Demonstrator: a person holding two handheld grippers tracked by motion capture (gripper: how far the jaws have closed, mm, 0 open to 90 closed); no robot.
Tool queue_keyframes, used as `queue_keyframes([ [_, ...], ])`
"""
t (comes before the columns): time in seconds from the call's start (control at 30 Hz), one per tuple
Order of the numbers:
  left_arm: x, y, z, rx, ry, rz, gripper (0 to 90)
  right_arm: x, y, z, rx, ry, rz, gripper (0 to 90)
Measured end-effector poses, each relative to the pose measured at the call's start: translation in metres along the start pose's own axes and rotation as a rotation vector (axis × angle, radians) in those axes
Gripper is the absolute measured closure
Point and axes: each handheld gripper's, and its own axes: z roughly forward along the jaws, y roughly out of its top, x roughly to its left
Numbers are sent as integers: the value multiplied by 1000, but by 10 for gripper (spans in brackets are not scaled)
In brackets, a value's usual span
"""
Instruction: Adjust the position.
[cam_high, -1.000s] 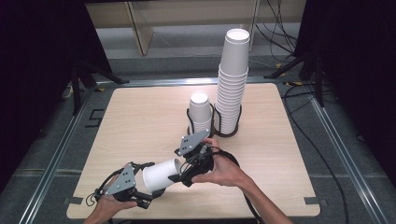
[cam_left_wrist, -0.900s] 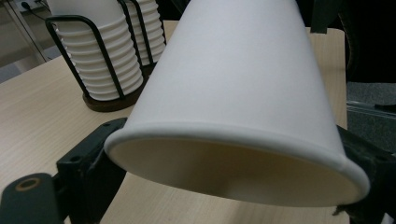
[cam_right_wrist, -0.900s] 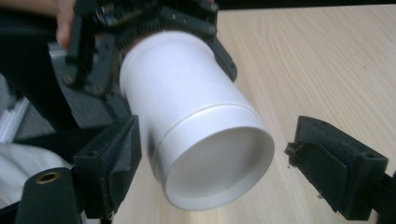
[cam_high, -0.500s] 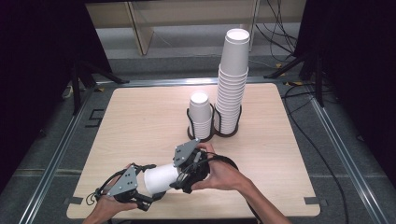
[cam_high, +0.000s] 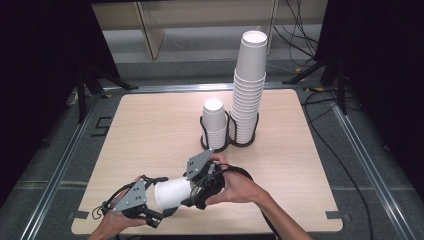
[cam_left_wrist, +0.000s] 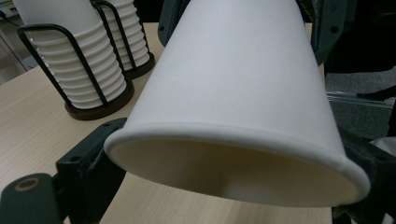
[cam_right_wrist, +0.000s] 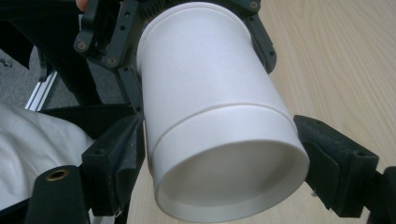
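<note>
Low in the frame, both grippers, left (cam_high: 159, 212) and right (cam_high: 192, 192), clamp the cups (cam_high: 172, 192); separating them needs opposing pulls.

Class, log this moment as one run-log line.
left gripper: shut on paper cup | right gripper: shut on same cup | cup stacks: in black holders

A light wooden surface (cam_high: 150, 130) stood on grey floor (cam_high: 190, 50), framed by metal rails (cam_high: 367, 165); dark curtains (cam_high: 45, 75) flanked it, cables (cam_high: 295, 30) trailing behind.
</note>
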Motion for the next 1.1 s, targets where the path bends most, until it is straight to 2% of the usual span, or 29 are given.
queue_keyframes([
  [0.1,-2,0,2,-14,-4,-13,99,1,0,2,20,-1,-14,213],
  [0.13,-1,0,1,-6,-8,-1,99,2,0,2,24,2,-15,215],
  [0.3,0,-1,1,-17,-29,-3,98,2,0,2,19,16,-11,226],
  [0.33,0,-1,1,-20,-29,-3,98,1,-1,2,23,6,-30,229],
  [0.43,0,-1,1,-17,-35,1,98,0,-2,1,16,24,-26,234],
  [0.6,0,-1,0,1,-33,7,97,0,-3,2,15,26,-30,234],
  [0.77,-2,-1,1,-7,-27,-4,97,1,-2,2,28,22,-36,230],
  [0.93,-2,0,1,13,-29,9,98,1,-2,3,41,23,-45,229],
  [1.0,-3,-1,2,5,-30,0,98,2,-2,4,40,36,-33,229],
  [1.1,-2,-1,3,10,-36,5,99,0,-3,4,47,24,-42,227],
])
